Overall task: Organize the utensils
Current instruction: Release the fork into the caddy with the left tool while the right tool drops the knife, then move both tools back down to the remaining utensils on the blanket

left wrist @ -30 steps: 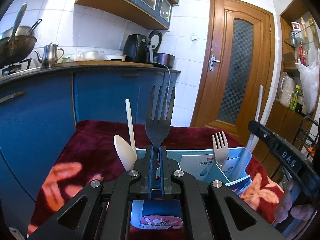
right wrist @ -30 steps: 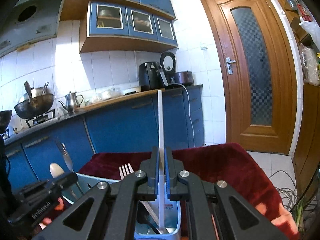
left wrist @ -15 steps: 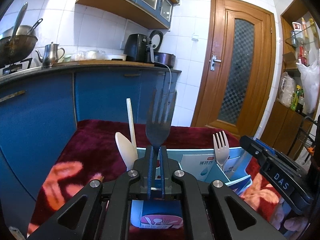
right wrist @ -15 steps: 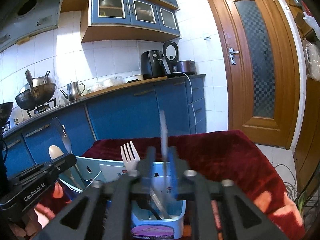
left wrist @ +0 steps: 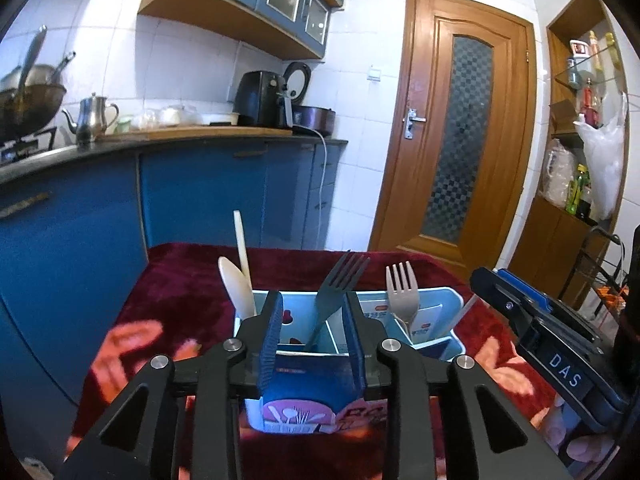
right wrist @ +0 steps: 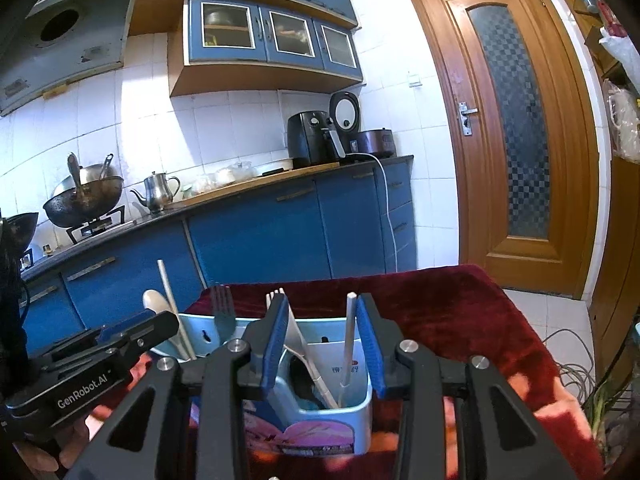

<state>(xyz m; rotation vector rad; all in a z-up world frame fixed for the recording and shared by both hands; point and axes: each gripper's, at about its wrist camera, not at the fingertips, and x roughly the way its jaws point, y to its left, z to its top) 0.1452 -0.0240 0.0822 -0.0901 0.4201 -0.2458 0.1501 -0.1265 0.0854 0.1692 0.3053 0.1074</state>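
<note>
left gripper (left wrist: 312, 330): jaws spread wide, holding nothing; blue pads on either side of the dark fork, not touching it
right gripper (right wrist: 322, 338): jaws wide apart, holding nothing; white stick stands between the pads, nearer the right one, contact not clear
utensil caddy (left wrist: 452, 300): light blue, divided, directly under and ahead of both grippers, on the red blanket (left wrist: 180, 296)
dark fork (left wrist: 338, 284): tines up, leaning right, in the middle compartment just ahead of the left gripper's fingers
beige fork (left wrist: 402, 294): tines up, in the compartment to the right of the left gripper's jaws; in the right wrist view it sits behind the right gripper's left finger
white spoon (left wrist: 236, 286): bowl up, in the compartment left of the left gripper, beside a pale chopstick (left wrist: 242, 252)
white stick (right wrist: 349, 344): near upright in the end compartment below the right gripper
dark utensil (right wrist: 304, 380): low in that same compartment, type cannot tell
gripper spacing: right gripper body visible at the right edge of the left wrist view, left gripper body at the lower left of the right wrist view; near, apart
</note>
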